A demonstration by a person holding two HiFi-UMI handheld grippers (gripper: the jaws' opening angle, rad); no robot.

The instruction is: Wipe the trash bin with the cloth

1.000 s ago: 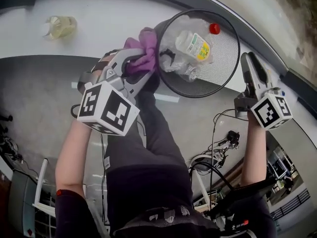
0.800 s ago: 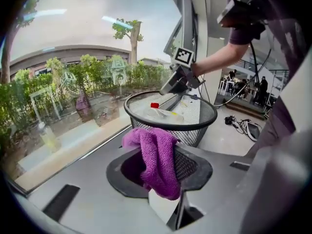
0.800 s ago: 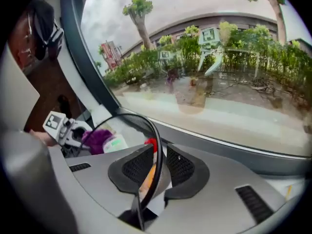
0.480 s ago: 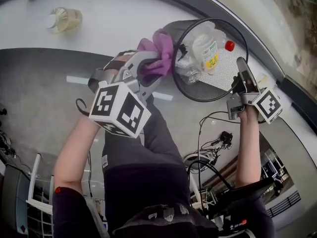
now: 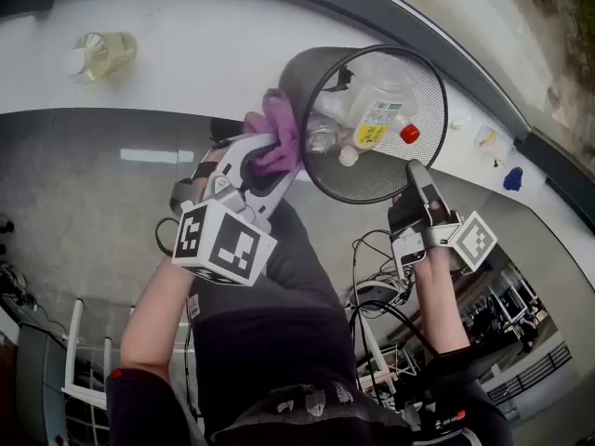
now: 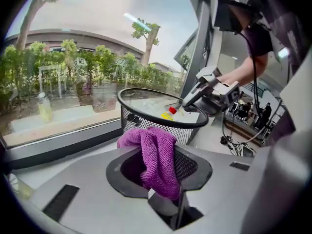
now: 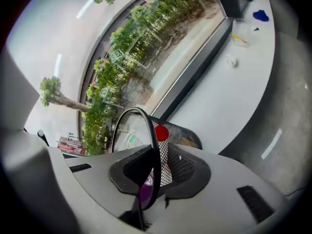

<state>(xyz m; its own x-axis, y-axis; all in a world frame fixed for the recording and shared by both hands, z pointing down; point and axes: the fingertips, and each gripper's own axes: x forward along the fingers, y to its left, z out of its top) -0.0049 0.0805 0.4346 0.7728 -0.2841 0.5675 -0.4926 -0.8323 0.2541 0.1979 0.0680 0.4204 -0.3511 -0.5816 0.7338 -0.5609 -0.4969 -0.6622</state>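
The black mesh trash bin [image 5: 305,80] is tipped with its mouth toward me; inside lie a plastic bottle [image 5: 376,119], a red cap [image 5: 408,134] and clear wrapping. My left gripper [image 5: 271,159] is shut on a purple cloth [image 5: 282,130] that presses on the bin's outer wall. In the left gripper view the cloth [image 6: 153,155] hangs between the jaws in front of the bin [image 6: 146,123]. My right gripper [image 5: 415,177] is at the bin's near rim. Its jaws have just been opening a little, and the rim [image 7: 155,130] still runs between them.
A bottle of yellowish liquid [image 5: 98,54] stands on the white ledge [image 5: 204,45] under the window. A blue object [image 5: 510,178] and small bits lie farther right on it. Cables and equipment [image 5: 390,291] crowd the floor by my legs.
My right gripper has swung left from beside the bin to its rim. The bin has tipped so its mouth faces me more. The left gripper and cloth shifted slightly right along the wall.
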